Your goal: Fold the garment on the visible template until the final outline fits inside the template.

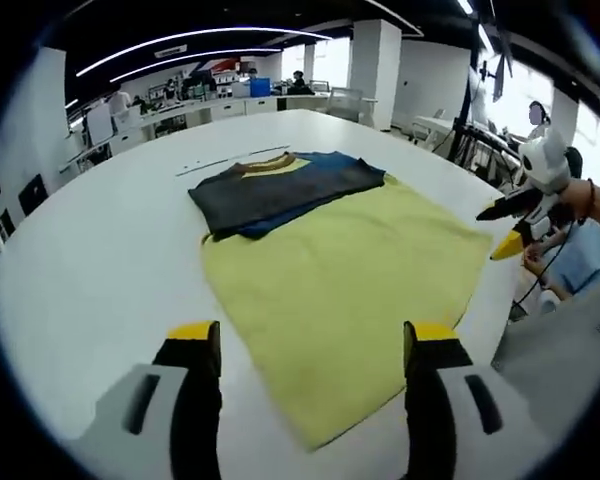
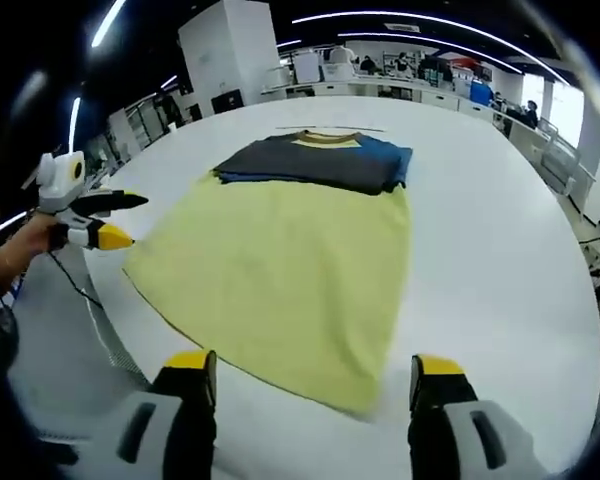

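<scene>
So you're holding both grippers, left [image 1: 311, 345] and right [image 2: 312, 375], wide open and gripping nothing. The folded garment [image 1: 280, 187] is lying at 12 o'clock, overlapping the yellow template's [image 1: 345, 290] far edge on the white table [image 1: 90, 270].

Bright, even light falls from long ceiling strip lamps [image 1: 200, 40], and windows [image 1: 525, 95] beyond the white worktop [image 1: 90, 260] blow out to glare. Shadows on the worktop are faint. Fisheye bending curves its edges, and detail softens toward the rim.
</scene>
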Motion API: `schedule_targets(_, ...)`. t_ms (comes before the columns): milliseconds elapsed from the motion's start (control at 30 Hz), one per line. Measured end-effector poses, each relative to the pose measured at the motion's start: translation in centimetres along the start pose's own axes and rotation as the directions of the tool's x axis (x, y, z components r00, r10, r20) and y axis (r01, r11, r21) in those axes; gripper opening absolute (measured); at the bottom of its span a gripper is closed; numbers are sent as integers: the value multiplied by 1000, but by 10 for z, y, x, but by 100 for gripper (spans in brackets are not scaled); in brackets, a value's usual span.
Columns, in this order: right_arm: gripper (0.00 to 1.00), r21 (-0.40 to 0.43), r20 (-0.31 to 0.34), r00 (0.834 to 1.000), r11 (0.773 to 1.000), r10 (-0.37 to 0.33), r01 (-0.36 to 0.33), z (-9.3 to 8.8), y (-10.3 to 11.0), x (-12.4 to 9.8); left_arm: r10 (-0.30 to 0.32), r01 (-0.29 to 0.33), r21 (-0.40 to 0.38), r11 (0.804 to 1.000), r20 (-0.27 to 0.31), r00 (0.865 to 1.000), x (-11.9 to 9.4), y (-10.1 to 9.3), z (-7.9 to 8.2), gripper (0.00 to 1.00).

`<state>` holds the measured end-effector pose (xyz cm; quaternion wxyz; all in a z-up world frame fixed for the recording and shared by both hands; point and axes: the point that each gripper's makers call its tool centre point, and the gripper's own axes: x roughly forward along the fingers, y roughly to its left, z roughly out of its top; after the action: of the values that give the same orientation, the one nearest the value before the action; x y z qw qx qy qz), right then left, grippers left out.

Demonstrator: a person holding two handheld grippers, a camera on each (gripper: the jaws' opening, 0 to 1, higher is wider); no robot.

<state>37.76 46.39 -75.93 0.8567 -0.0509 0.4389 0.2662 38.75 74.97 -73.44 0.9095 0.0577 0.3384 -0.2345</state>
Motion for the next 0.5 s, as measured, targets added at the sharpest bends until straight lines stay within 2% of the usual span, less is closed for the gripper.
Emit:
schedule_targets(133, 77, 6, -9, 1000, 1000, -11, 11, -5, -2, -1, 18, -19, -65, 998, -14, 1000, -5, 1, -17, 66)
schedule_targets(300, 68, 33, -16, 1000, 999, -25, 26, -10, -6, -2, 61, -65, -76, 995, -45, 997, -11, 6, -30, 61)
schedule_targets(367, 62, 27, -32, 999, 999, -39, 39, -14, -8, -2, 60, -65, -80, 995, -55, 997, -11, 4, -34, 58)
schedule_targets(500, 57, 35, -34, 998, 998, -55, 56, -16, -10, -3, 67, -74, -87, 993, -81, 994, -13, 4, -42, 51)
